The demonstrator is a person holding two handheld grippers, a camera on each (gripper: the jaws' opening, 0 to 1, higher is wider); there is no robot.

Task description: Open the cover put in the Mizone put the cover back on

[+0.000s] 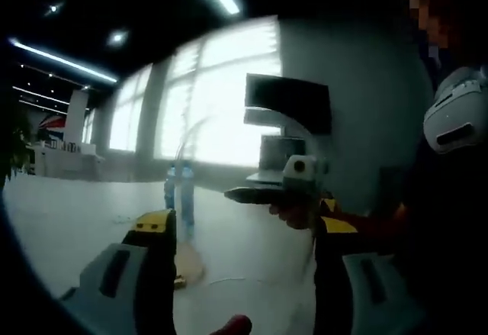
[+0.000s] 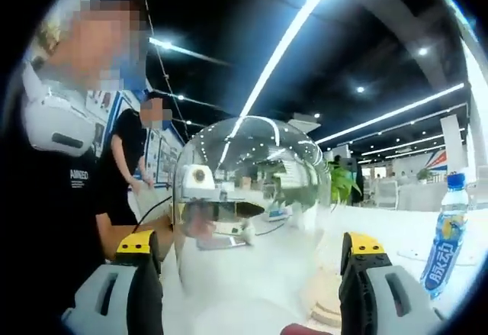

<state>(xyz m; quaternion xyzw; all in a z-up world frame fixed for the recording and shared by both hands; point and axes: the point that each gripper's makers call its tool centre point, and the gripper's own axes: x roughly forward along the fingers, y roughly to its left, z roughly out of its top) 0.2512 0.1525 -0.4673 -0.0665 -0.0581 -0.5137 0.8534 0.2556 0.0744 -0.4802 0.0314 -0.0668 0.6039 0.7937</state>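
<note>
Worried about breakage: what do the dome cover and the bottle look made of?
The dome cover looks like clear glossy glass or plastic; ceiling lights mirror on it, and which one is unclear. The bottle looks like clear thin plastic, with a blue cap and printed label.

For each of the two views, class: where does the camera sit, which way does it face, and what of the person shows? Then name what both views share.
Left gripper view: rides on the left tongs, faces across the white table toward the windows, a blue bottle and the other tongs; the person's torso at right.
Right gripper view: rides on the right tongs, faces the clear dome cover close ahead, person at left, Mizone bottle at right.
Shared: the table, the person.
</note>
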